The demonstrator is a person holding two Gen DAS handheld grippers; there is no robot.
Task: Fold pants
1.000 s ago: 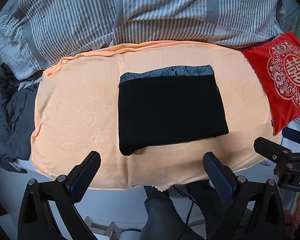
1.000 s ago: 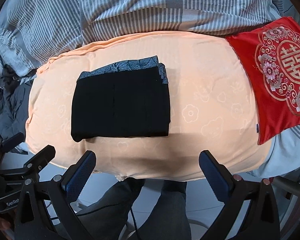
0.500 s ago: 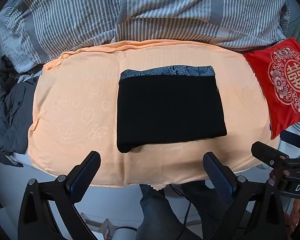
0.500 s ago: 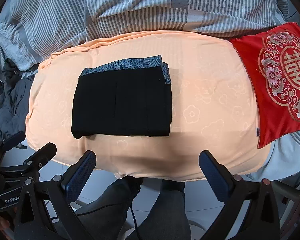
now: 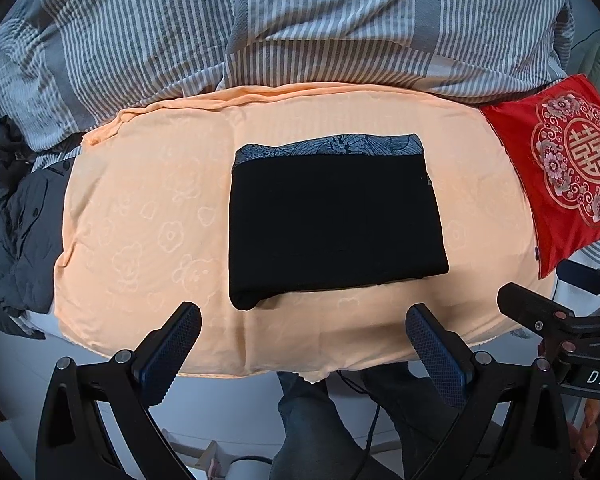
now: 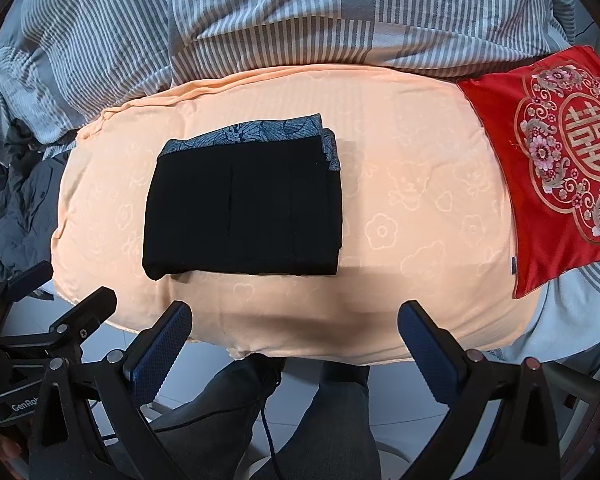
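Two spread tools (image 5: pixel 302 350) (image 6: pixel 294 346), folded pants (image 5: pixel 336 220) on peach blanket (image 5: pixel 148 216), striped duvet (image 5: pixel 340 20) behind.

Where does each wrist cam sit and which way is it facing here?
Left wrist: on the left hand-held gripper, open, facing the folded black pants on the peach blanket; legs below.
Right wrist: on the right hand-held gripper, open, further right; pants sit left.
Shared: pants, blanket, red cushion.
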